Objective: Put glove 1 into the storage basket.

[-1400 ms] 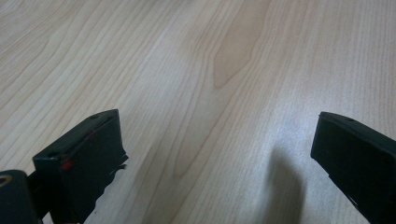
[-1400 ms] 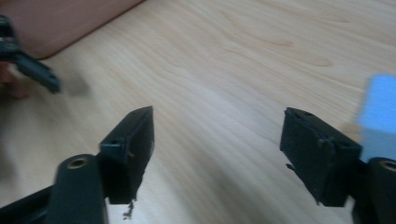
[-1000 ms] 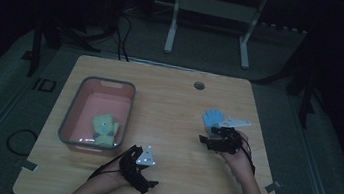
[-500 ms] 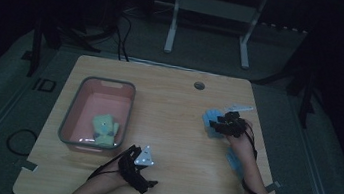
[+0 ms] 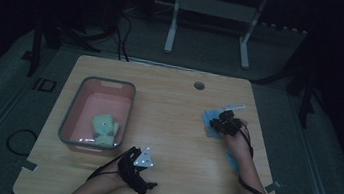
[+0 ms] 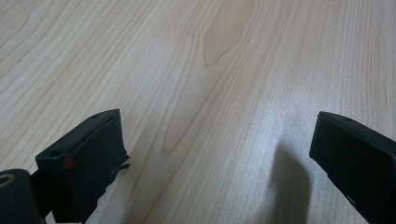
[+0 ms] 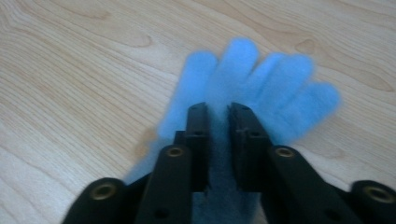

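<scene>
Right hand-held gripper [image 7: 217, 112] at table [image 5: 171, 127] far right, forearm stretched forward, jaws just closed, pinching blue glove [image 7: 261, 84]. Left hand-held gripper [image 6: 219, 140] low near edge, jaws wide, nothing between.

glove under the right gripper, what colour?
Light blue, fuzzy glove, fingers spread on the wooden table. Clearest in the right gripper view.

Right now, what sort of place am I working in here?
Probably a dim lab or recording room, not a home: one light wooden table on grey floor, loose black cables trailing behind it, and a bare white metal stand at the back. A pink plastic bin sits on the table.
</scene>
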A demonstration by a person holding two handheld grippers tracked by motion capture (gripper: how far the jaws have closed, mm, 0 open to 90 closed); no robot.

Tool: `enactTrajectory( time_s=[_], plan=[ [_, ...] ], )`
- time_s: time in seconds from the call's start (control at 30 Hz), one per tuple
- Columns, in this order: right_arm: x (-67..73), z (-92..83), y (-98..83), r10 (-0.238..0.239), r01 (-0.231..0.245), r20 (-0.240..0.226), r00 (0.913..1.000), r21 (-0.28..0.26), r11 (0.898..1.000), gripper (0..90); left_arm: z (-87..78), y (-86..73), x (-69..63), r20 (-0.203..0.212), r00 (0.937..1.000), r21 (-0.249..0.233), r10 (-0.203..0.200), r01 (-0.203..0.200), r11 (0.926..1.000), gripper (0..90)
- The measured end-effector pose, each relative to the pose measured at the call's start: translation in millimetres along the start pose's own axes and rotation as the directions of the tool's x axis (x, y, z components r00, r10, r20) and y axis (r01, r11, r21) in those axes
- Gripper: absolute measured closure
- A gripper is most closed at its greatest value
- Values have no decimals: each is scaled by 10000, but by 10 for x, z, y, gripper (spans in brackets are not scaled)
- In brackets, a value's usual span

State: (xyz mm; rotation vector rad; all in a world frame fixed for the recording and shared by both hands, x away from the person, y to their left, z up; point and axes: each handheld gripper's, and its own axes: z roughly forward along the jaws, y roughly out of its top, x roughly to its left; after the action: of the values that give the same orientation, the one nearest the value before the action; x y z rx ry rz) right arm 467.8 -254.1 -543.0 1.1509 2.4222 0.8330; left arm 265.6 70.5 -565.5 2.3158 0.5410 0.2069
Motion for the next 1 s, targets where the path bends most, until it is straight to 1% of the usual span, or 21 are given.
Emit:
enactTrajectory(
  time_s=[0.1,0.17,0.23,0.33,0.4,0.5,0.53,0.57,0.6,0.67,0.7,0.73,0.77,0.83,0.9,0.93,0.97,1.0],
  plan=[
    [16,-5,18,347,-347,-90,9994,59,9994,834,-8,-6,1,-11,10000,0,-29,29,10000,37],
    [26,-23,25,586,-585,-262,9979,33,9983,848,-10,-5,5,13,9999,-54,-117,117,9999,36],
    [46,-65,42,798,-801,-323,9963,-54,9968,854,-9,-4,5,11,10000,-82,-95,95,9999,36],
    [87,-149,72,906,-914,-360,9952,-224,9956,856,-9,-6,5,31,9999,-116,-156,157,9998,36],
    [124,-230,92,1017,-1038,-527,9934,-400,9938,860,-17,-10,3,18,9999,-133,-140,141,9998,37],
    [212,-361,121,1191,-1236,-655,9907,-697,9899,861,-22,-14,4,-45,9999,-161,-144,144,9998,36],
    [212,-361,121,1191,-1236,-655,9907,-697,9899,861,-22,-14,4,-45,9999,-161,-144,144,9998,37],
    [254,-410,129,1239,-1295,-715,9897,-809,9883,861,-27,-14,6,-47,9999,-175,-154,153,9997,37],
    [330,-483,143,1158,-1227,-747,9905,-958,9878,861,-31,-14,5,-45,9999,-211,-161,160,9996,36],
    [442,-568,152,1061,-1159,-886,9904,-1147,9866,862,-35,-14,3,-41,9998,-223,-195,194,9996,37],
    [442,-568,152,1061,-1159,-886,9904,-1147,9866,862,-35,-14,3,-41,9998,-223,-195,194,9996,37],
    [498,-602,156,992,-1099,-918,9908,-1196,9867,862,-36,-18,1,-61,9998,-205,-169,168,9996,37],
    [608,-667,165,836,-953,-952,9919,-1258,9875,863,-37,-20,1,-70,9998,-203,-181,179,9996,37],
    [708,-722,174,726,-855,-1002,9923,-1317,9876,863,-40,-20,2,-60,9998,-234,-195,194,9995,37],
    [801,-782,178,794,-940,-1049,9913,-1423,9853,863,-45,-19,3,-90,9998,-209,-160,158,9997,36],
    [848,-806,179,729,-882,-1053,9918,-1490,9849,863,-49,-19,5,-84,9999,-191,-132,131,9997,37],
    [897,-831,177,637,-788,-996,9930,-1554,9847,863,-52,-19,5,-97,9999,-169,-124,123,9998,37],
    [944,-850,174,691,-837,-965,9929,-1569,9841,863,-55,-20,4,-140,9999,-174,-85,82,9998,36]
  ],
)
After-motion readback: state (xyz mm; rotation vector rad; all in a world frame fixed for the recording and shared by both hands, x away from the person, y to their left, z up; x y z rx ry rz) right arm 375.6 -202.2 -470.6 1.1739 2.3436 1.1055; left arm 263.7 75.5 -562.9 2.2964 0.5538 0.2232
